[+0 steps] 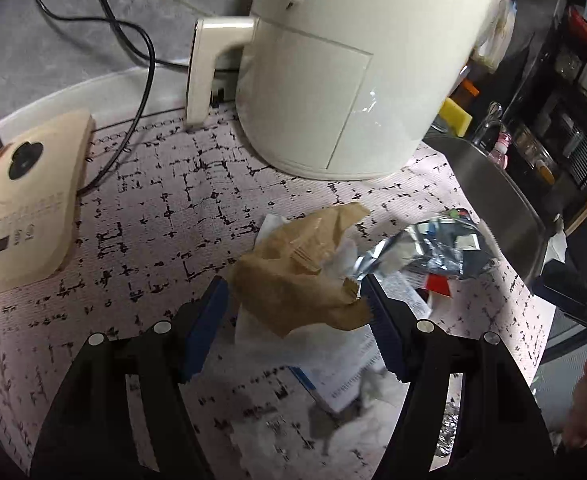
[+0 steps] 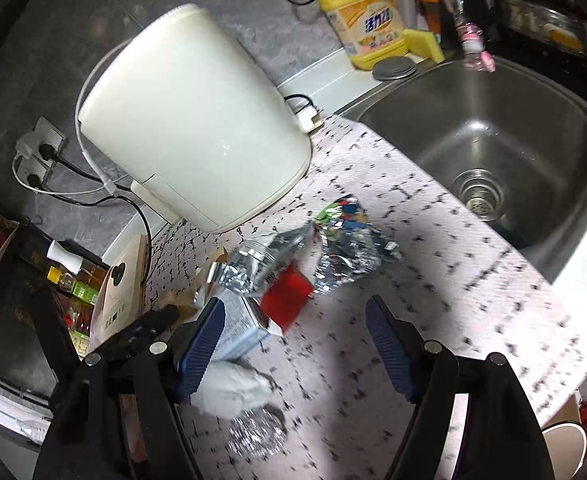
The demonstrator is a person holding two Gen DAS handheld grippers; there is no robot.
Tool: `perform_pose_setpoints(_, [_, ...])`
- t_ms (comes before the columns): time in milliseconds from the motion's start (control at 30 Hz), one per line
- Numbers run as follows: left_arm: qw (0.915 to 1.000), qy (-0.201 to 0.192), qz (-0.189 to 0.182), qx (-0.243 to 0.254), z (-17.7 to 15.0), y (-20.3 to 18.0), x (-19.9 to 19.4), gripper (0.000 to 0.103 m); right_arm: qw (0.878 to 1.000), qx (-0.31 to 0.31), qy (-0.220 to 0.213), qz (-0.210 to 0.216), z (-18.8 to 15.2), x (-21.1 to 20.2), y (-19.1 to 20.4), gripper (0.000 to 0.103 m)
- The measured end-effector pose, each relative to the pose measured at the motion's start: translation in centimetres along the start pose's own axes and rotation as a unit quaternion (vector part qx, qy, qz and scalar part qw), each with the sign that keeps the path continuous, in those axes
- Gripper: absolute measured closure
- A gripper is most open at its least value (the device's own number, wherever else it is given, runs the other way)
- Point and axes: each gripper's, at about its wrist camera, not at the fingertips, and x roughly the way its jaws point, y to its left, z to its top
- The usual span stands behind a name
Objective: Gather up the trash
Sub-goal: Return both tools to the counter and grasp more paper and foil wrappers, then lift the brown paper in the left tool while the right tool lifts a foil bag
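Left gripper point(image 1: 293, 300) wide open, straddled crumpled brown paper bag point(image 1: 305, 268) for pickup; right gripper point(image 2: 293, 320) open, empty, over counter point(image 2: 473, 280) litter.

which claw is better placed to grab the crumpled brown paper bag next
Left. The left claw is open with the crumpled brown paper bag already between its blue fingers. The right claw is open over the patterned counter mat, nearer the red and white carton; the bag sits off to its left.
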Motion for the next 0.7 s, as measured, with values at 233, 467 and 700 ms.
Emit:
perform_pose_setpoints(233, [0.9997,0.008,-0.024,-0.001,1.0,1.7,0.2,0.093,1.000,0.025,0.016,0.006,1.2,3.9,0.9,0.043])
perform_pose_setpoints(467, [0.9993,-0.014,-0.034,-0.003,2.4,3.5,-1.9,0.094,0.995,0.090,0.036,0.010,1.8,6.3,-0.5,0.090])
perform_pose_setpoints(700, [0.9972,-0.046,-0.056,-0.022,2.4,4.6,-4.1,0.094,0.997,0.071,-0.002,0.009,1.4,2.7,1.2,0.093])
